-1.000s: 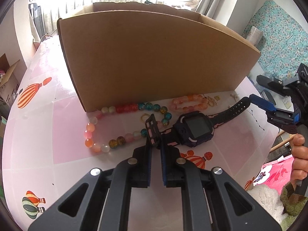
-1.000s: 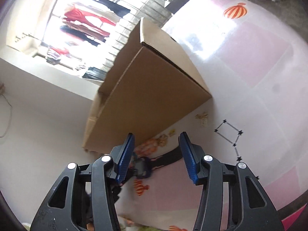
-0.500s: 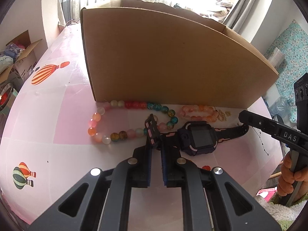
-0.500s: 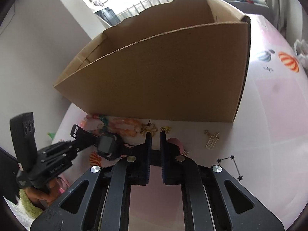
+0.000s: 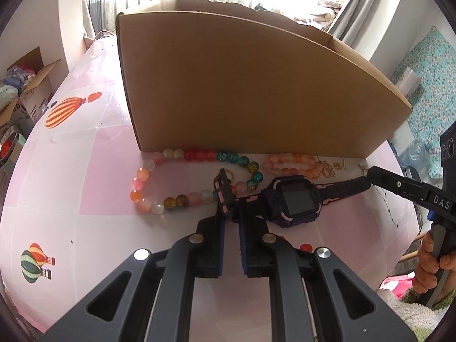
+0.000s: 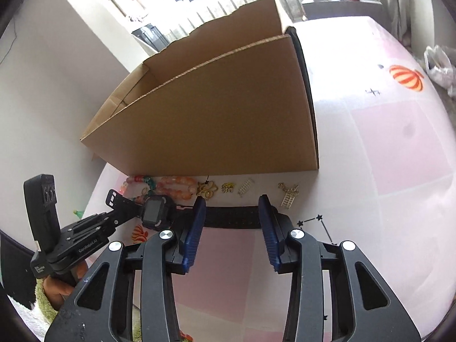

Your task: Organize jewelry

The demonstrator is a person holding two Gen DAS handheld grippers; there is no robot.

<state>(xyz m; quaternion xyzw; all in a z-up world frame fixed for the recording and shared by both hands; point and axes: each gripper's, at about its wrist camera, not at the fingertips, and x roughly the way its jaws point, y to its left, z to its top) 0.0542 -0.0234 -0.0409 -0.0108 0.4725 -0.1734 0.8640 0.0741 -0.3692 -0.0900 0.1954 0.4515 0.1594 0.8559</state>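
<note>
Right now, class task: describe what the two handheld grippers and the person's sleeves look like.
Both grippers, left gripper and right gripper, have black skeletal frames with triangular cut-outs, silver screws and ribbed blue pads. One body shows white "DAS" lettering, another "GenRobot.AI". The sleeve is fuzzy green.

Plain brown cardboard box [image 5: 256, 85]. Table cover [image 5: 94, 176] white with pale pink squares, orange-striped balloon print [image 5: 67, 111] at 10 o'clock, green-red balloon at 8. Bead necklace [image 5: 171, 199] pink, orange, red, teal, amber, white. Small bracelet [image 5: 290, 162] peach-orange. Watch [image 5: 296, 199] dark navy, pink trim. Gold charms [image 6: 289, 195].
</note>
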